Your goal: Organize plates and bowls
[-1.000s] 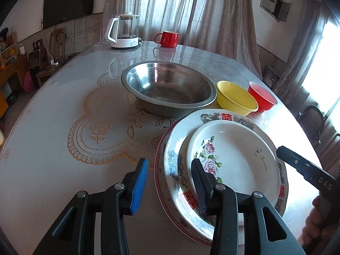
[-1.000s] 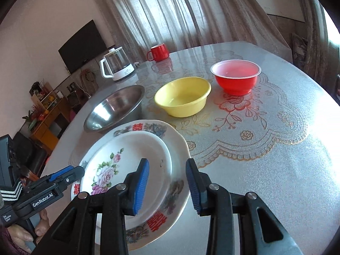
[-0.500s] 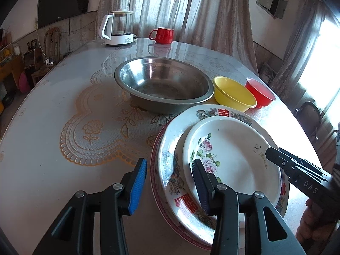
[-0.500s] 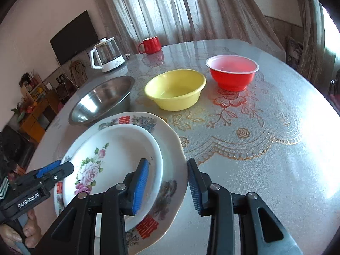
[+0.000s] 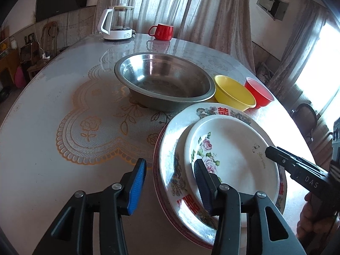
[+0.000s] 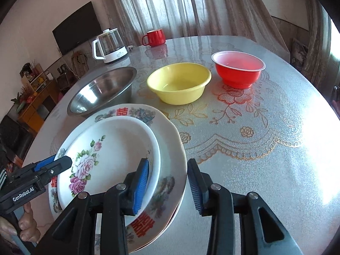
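Bare counter (image 5: 42,110) stretches left of the plate stack; a steel basin (image 5: 163,80), yellow bowl (image 5: 233,94) and red bowl (image 5: 258,93) crowd its far edge. The left hand-held gripper (image 5: 170,182) tilts downward, its jaws opening astride the stack's left rim, one finger outside, one over the rose plate (image 5: 231,148), pads not pressing. That plate sits atop the larger patterned plate (image 6: 170,146). The right hand-held gripper (image 6: 167,184), also angled down, straddles the stack's right rim, jaws apart, gripping nothing. Only the right view shows the wide clear counter right of the plates.
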A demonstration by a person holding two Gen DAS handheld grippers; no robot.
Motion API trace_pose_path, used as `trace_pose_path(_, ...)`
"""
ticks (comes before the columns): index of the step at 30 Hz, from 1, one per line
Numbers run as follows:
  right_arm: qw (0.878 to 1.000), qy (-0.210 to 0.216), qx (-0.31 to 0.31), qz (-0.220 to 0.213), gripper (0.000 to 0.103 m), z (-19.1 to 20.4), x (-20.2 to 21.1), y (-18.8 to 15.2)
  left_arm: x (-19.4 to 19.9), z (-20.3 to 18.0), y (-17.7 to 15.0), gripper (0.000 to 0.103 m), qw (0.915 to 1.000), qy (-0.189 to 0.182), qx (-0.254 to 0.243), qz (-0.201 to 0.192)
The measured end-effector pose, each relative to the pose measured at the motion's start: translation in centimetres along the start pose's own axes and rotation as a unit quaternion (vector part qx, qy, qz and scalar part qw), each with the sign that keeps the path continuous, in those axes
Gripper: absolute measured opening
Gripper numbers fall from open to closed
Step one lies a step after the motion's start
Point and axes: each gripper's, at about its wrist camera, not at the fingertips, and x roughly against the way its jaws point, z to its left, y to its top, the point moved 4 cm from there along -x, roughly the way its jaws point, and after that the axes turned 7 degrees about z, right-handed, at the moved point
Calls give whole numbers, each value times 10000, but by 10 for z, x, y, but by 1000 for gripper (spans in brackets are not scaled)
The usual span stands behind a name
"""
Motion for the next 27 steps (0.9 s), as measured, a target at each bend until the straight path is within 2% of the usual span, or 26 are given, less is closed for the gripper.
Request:
trace_pose_path(5,9997,-34,9,-237,38,-3,11,17,2,3,6,51,10000,-30,18,-39)
trace_pose_path(11,9994,265,71,-231,38,8,9,31,3,12,14,54,9998,22,155,-96)
trace_pose_path(19,9932,1143,224,-15,40,45,-5,57,-2,51,41,54,9970,220,723,-157)
trace_pose_path(27,9910,1320,107,217,40,65,-42,89,1,73,69,54,9944,142,969,-390)
